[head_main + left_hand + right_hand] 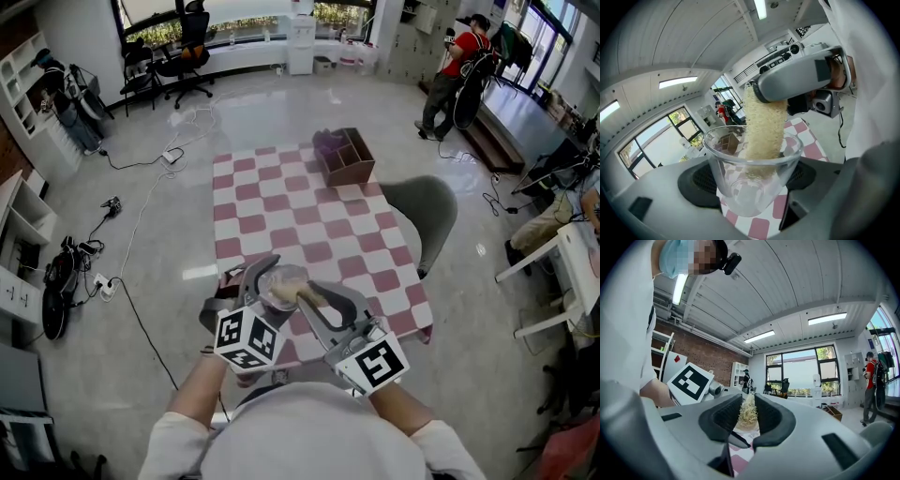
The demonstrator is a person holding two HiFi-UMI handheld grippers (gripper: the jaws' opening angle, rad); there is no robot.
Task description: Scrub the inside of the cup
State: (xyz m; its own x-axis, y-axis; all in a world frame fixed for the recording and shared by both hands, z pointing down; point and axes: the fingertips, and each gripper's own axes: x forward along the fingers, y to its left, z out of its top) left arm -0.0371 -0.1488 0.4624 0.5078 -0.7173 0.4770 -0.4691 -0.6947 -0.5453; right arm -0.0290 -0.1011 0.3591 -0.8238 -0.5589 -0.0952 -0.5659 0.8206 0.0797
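Observation:
A clear glass cup (752,176) is clamped between the jaws of my left gripper (750,187), held up above the near edge of the checked table (309,220). In the head view the cup (281,286) sits between both tools. A pale yellow fibrous scrubber (763,136) reaches down into the cup, its lower end near the bottom. My right gripper (746,416) is shut on that scrubber (746,414), and its grey body (801,79) hangs over the cup's rim. The right gripper (319,302) comes in from the right.
A brown wooden organiser box (345,157) stands at the table's far end. A grey chair (427,211) is at the table's right side. Cables and a power strip (103,281) lie on the floor to the left. A person in red (455,70) stands far back right.

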